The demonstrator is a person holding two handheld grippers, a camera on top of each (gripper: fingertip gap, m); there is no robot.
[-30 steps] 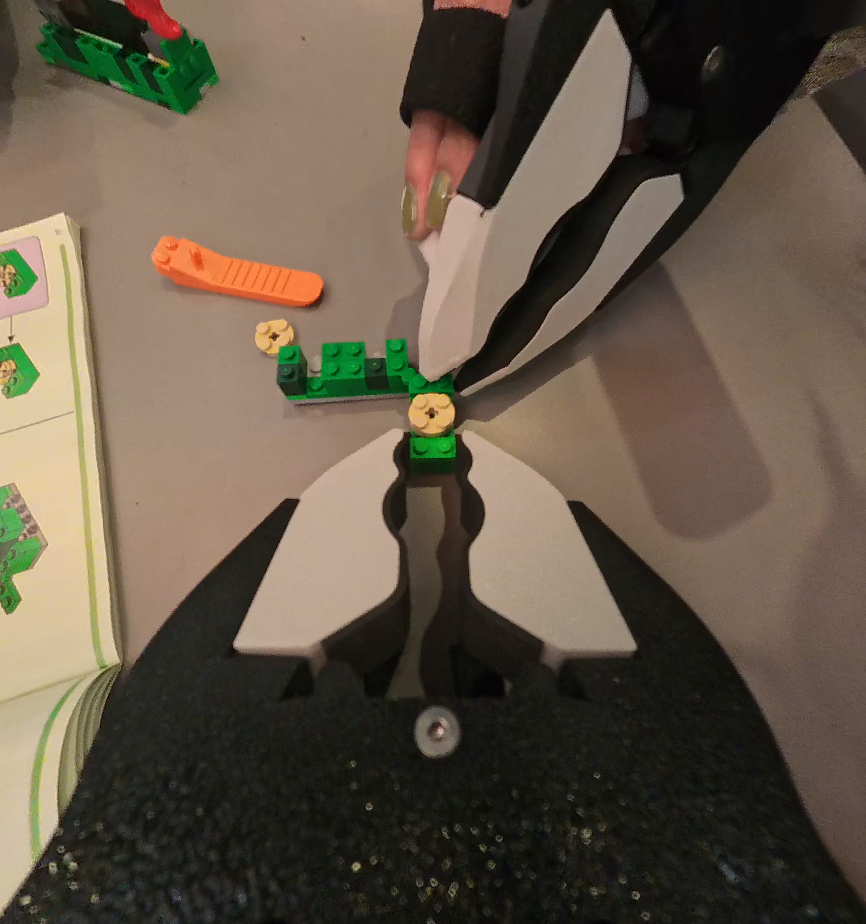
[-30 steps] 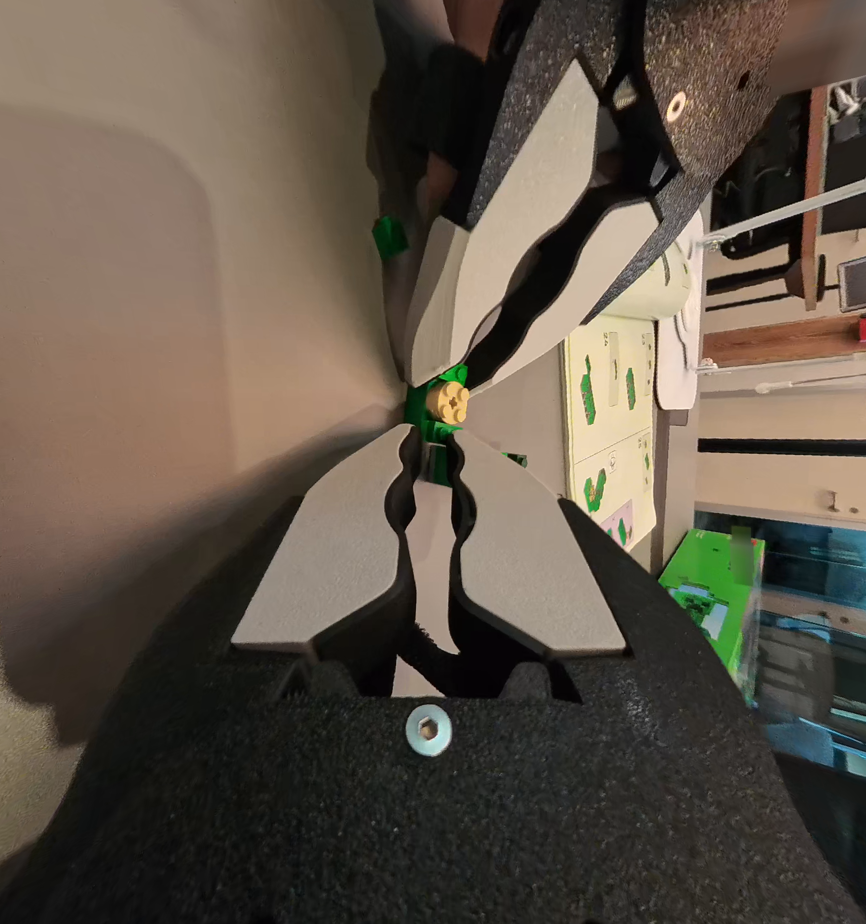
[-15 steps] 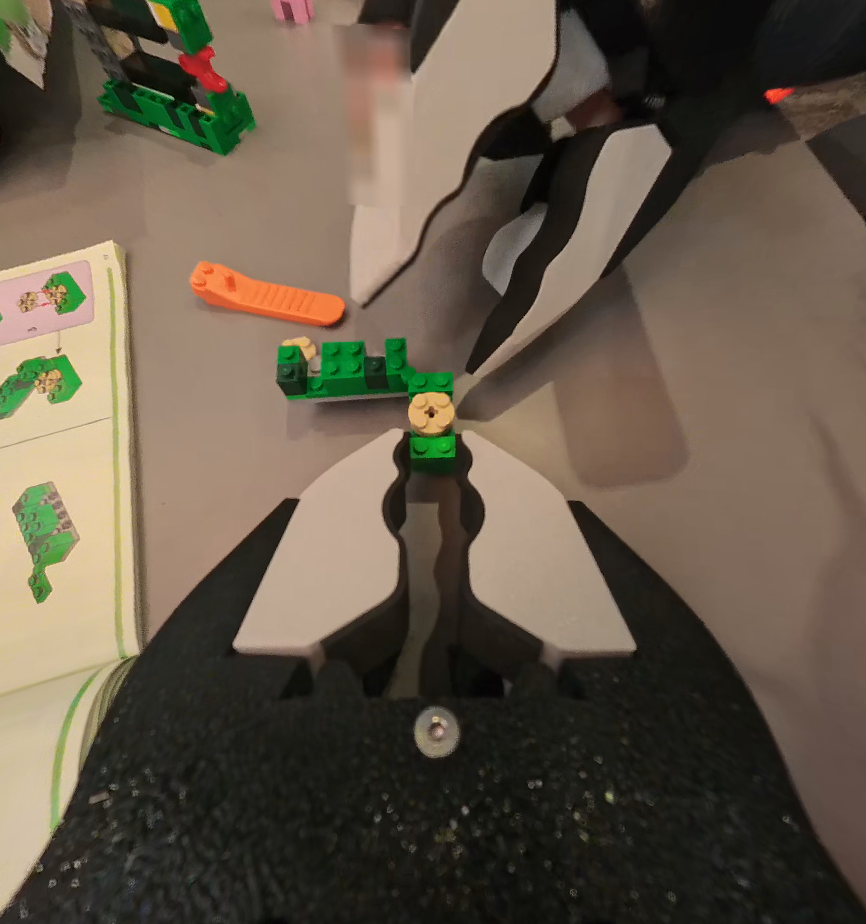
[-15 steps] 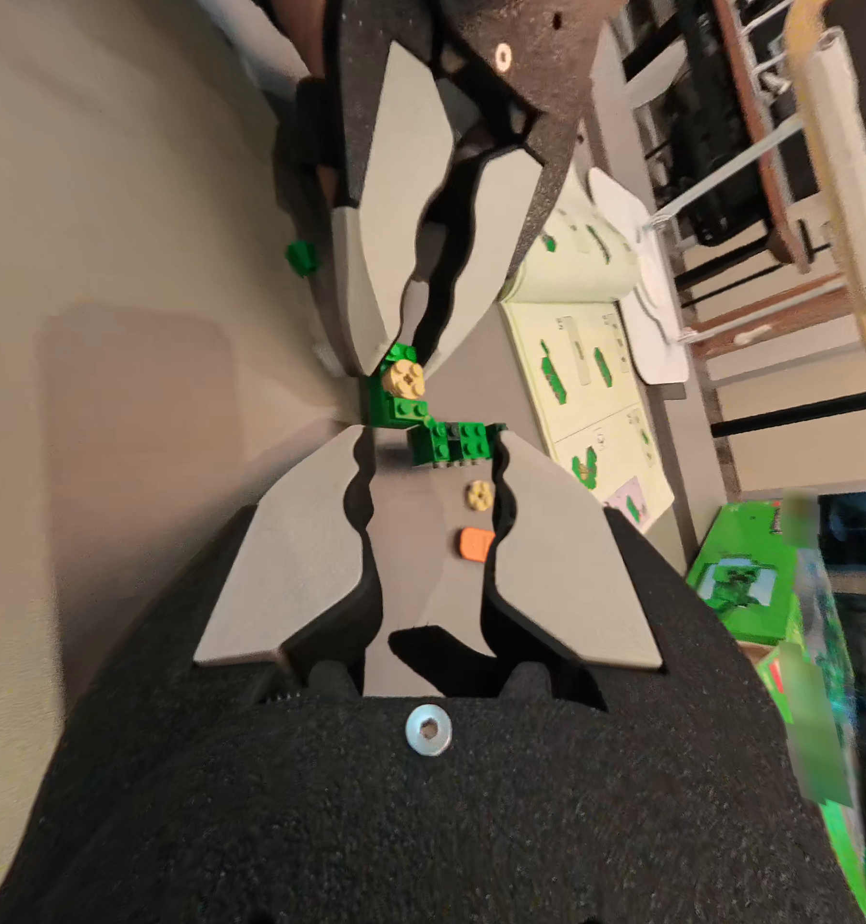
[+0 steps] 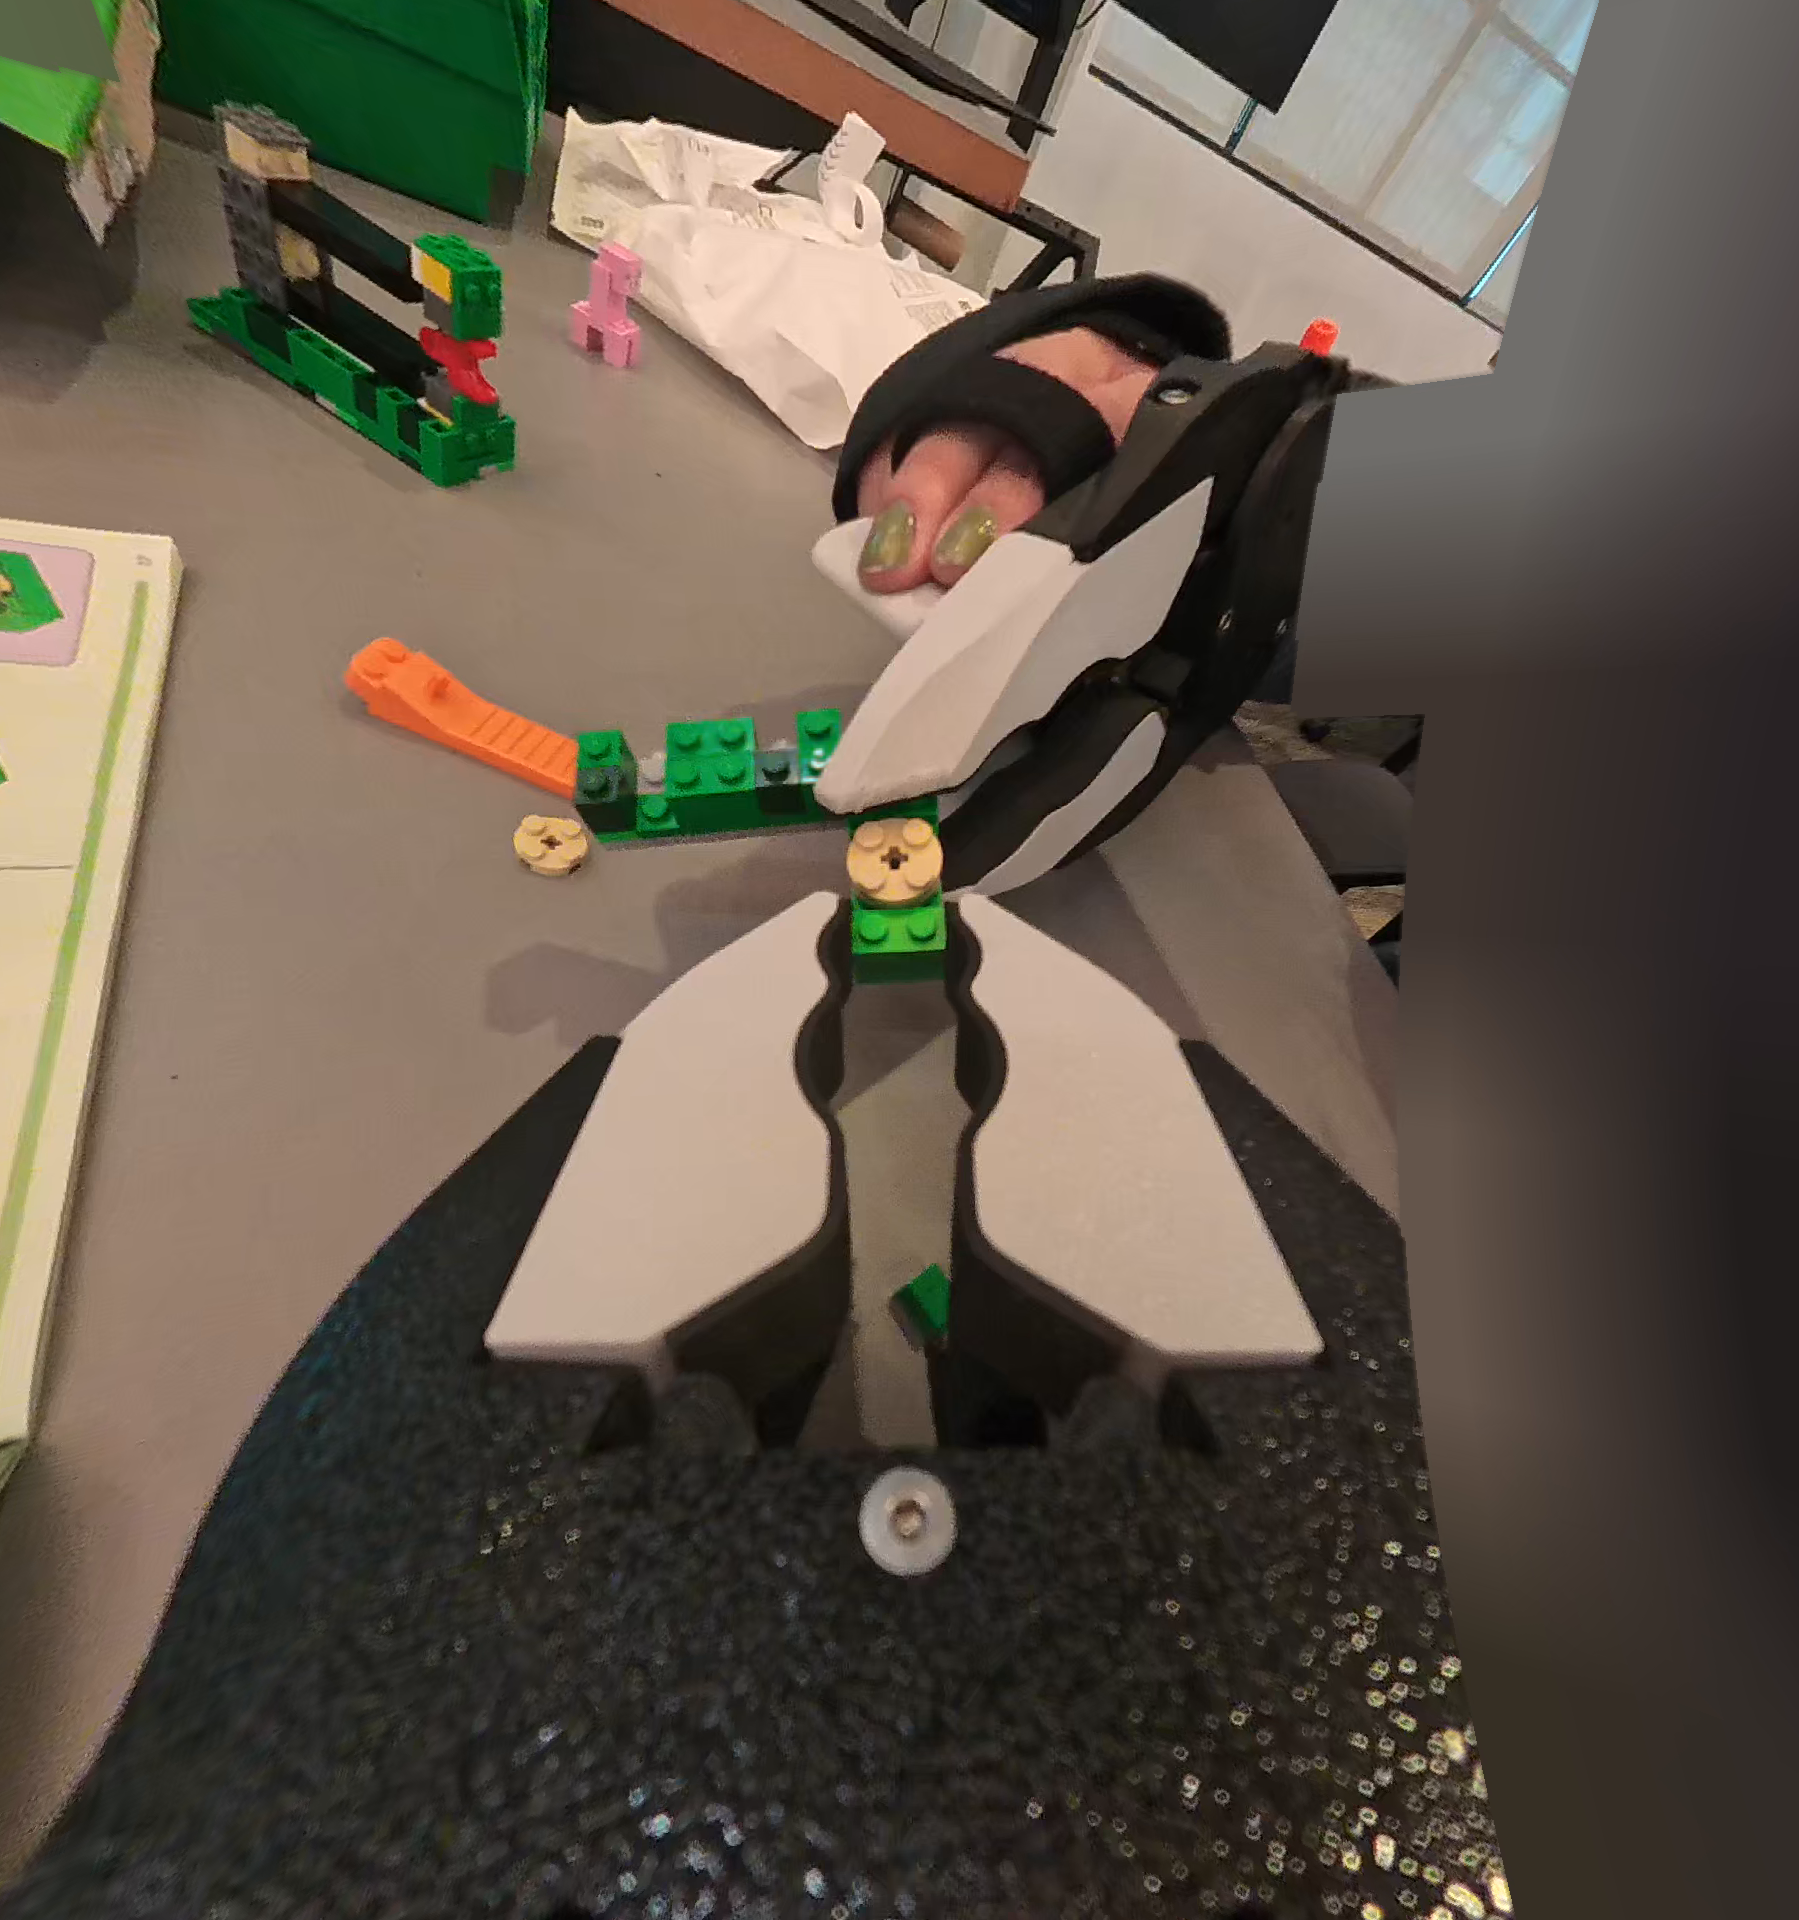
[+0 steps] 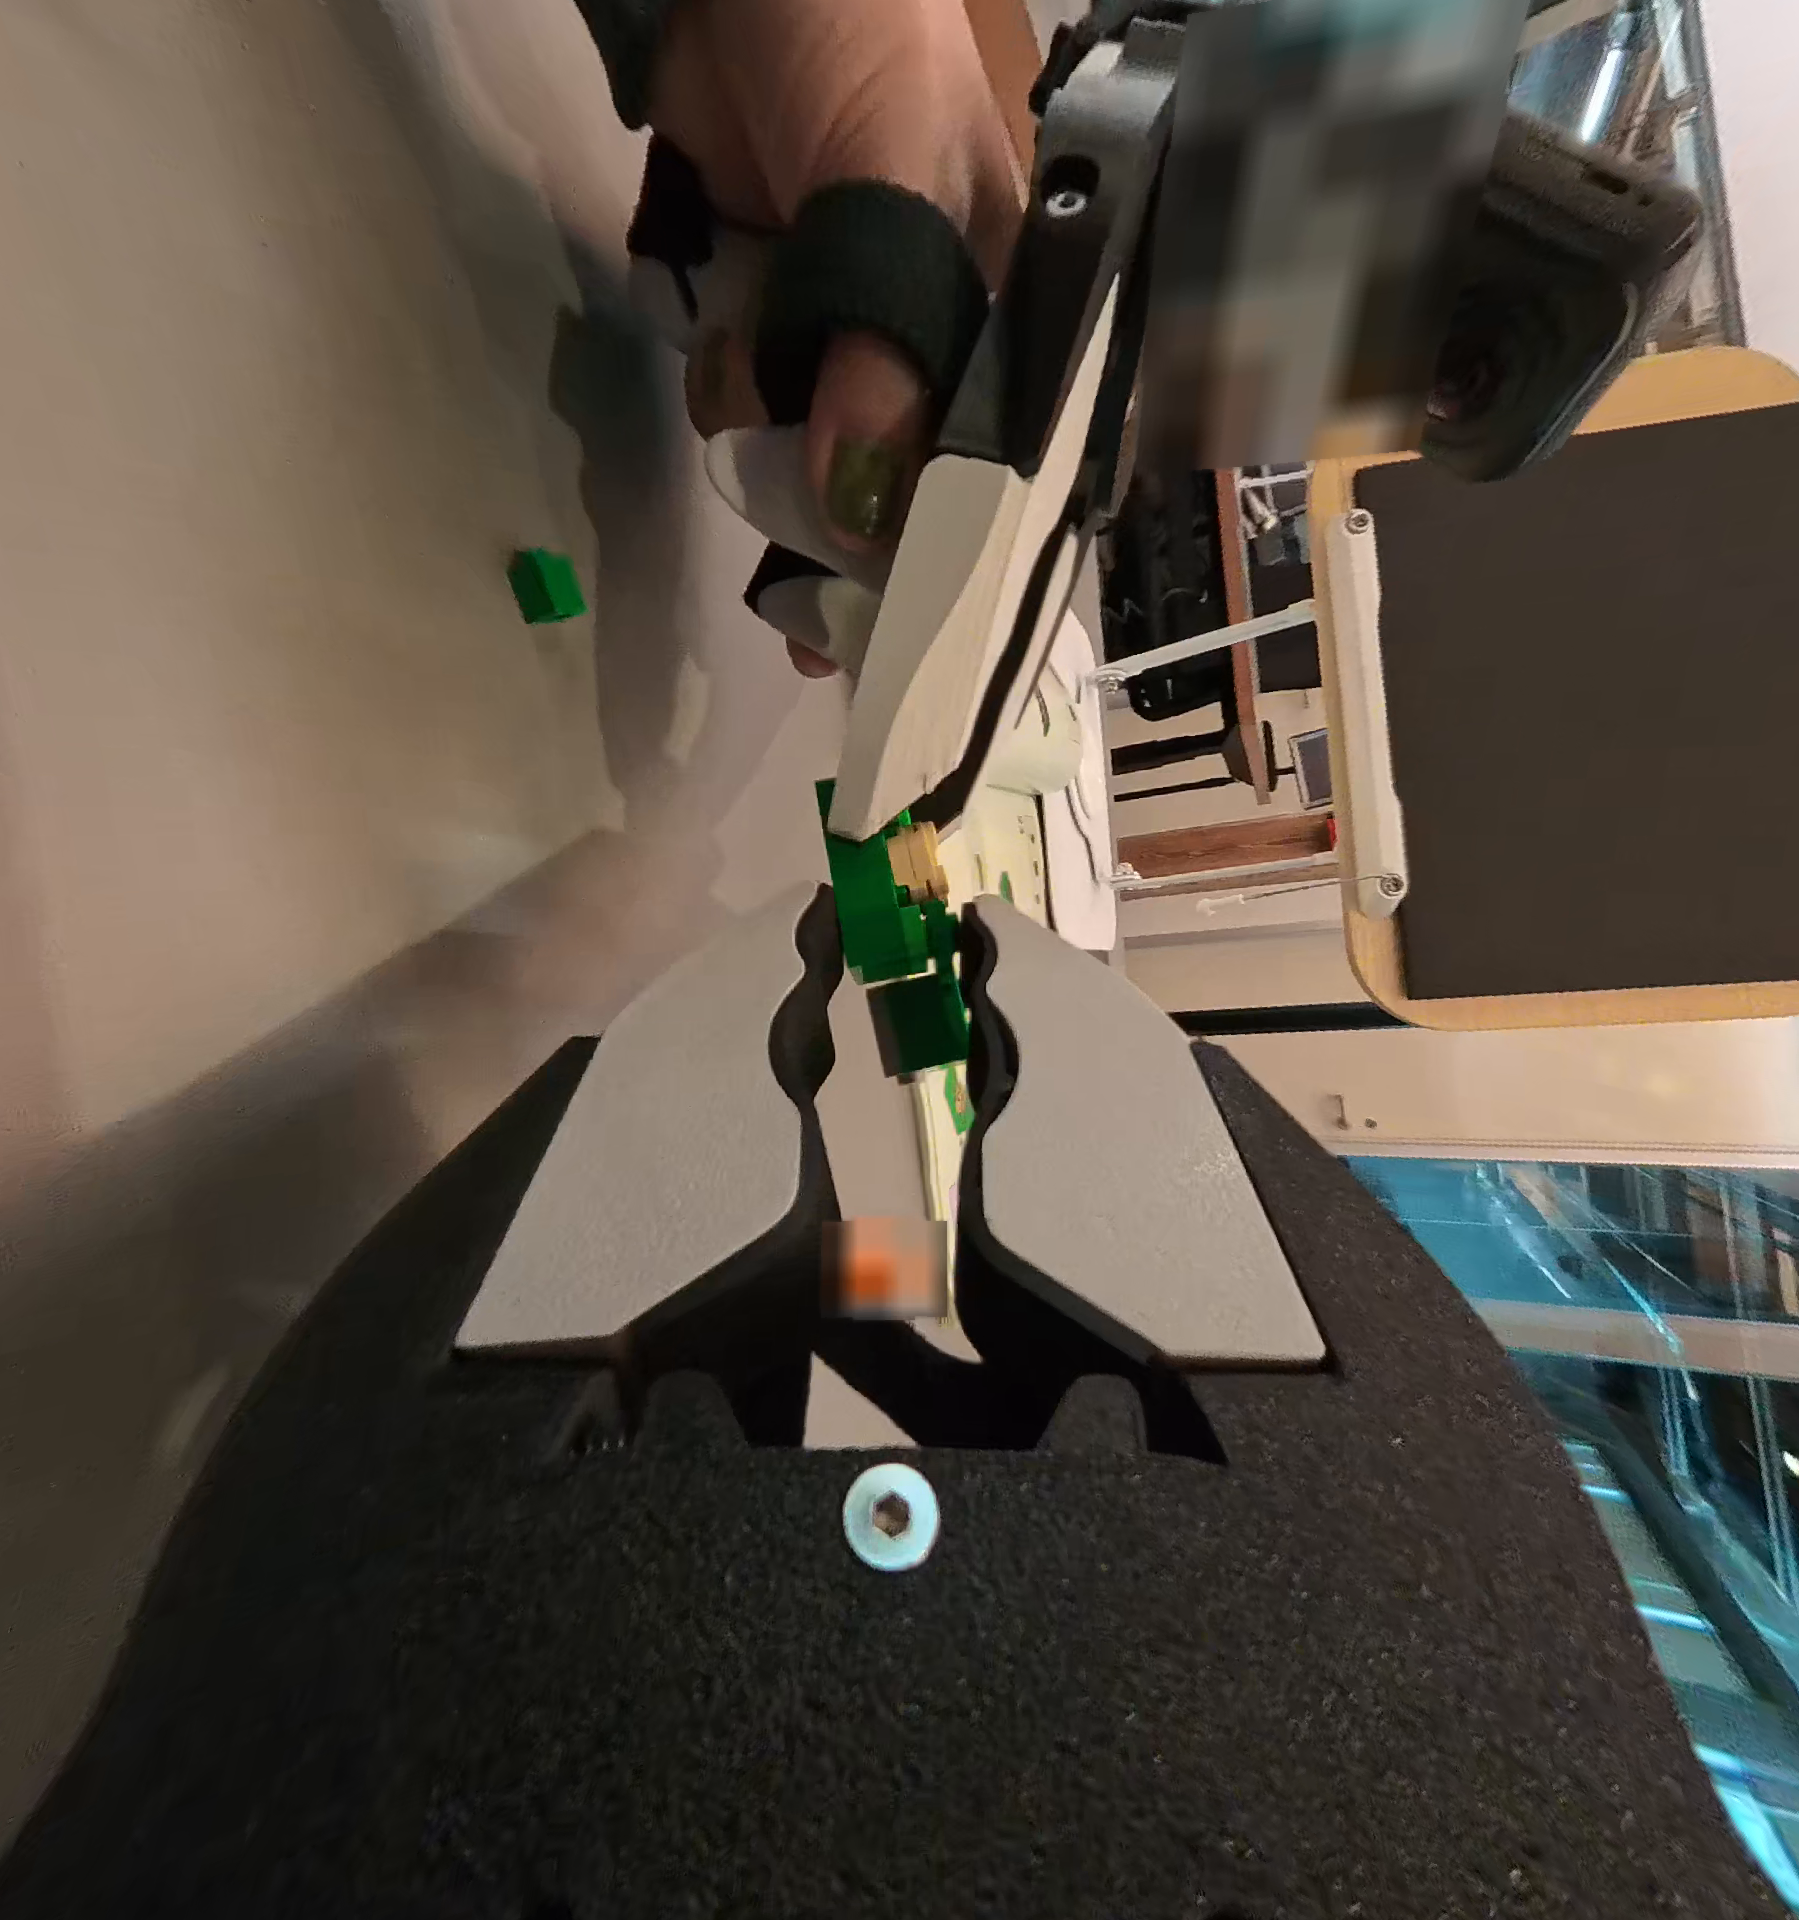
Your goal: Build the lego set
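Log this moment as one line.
left gripper: shut on green assembly | right gripper: shut on assembly's far end | loose tan round on table

1. We find the left wrist view evenly lit indoors; windows (image 5: 1435, 135) at the upper right are bright.
2. Soft shadows fall on the grey table (image 5: 375, 997) beside the green brick piece (image 5: 713, 774).
3. Its right edge smears into a dark blur.
4. The right wrist view is dimmer; the table (image 6: 199, 520) and the hand (image 6: 833, 270) are motion-blurred.
5. Wide-angle bending shows at the edges.
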